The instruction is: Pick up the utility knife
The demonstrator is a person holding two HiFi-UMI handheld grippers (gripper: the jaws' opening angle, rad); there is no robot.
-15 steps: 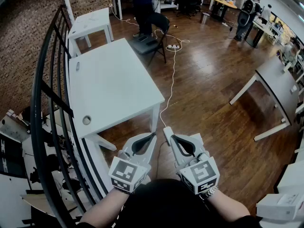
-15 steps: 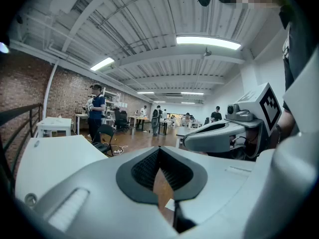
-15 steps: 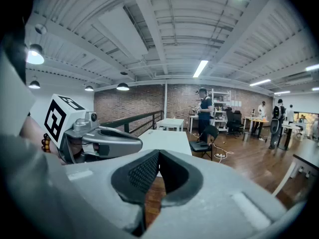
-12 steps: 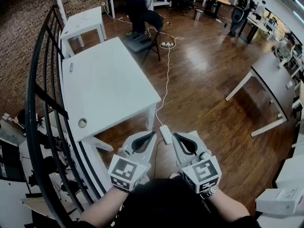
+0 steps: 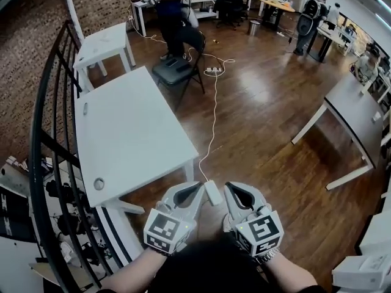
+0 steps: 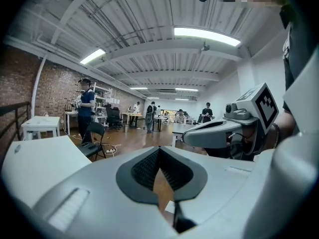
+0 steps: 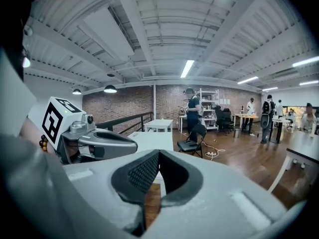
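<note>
Closed on nothing: left hand-held gripper (image 5: 197,188) and right hand-held gripper (image 5: 228,188), side by side over the floor (image 5: 275,121), near the tabletop (image 5: 140,139) corner. Well apart, near its far left edge: small grey object (image 5: 84,108), possibly the knife, too small to tell.

This was an open-plan lab or shared workshop in a loft-like hall. A brick wall (image 5: 36,23) ran along the upper left, above a black metal railing (image 5: 46,145). Plain white tables (image 5: 131,133) and a folding chair (image 5: 177,72) stood on a dark wooden floor (image 5: 263,121), with a white cable (image 5: 214,112) trailing from a power strip (image 5: 214,71). People (image 5: 317,14) worked at desks along the top edge. Overhead were bare white beams (image 7: 149,34) and strip lights (image 6: 207,35).
</note>
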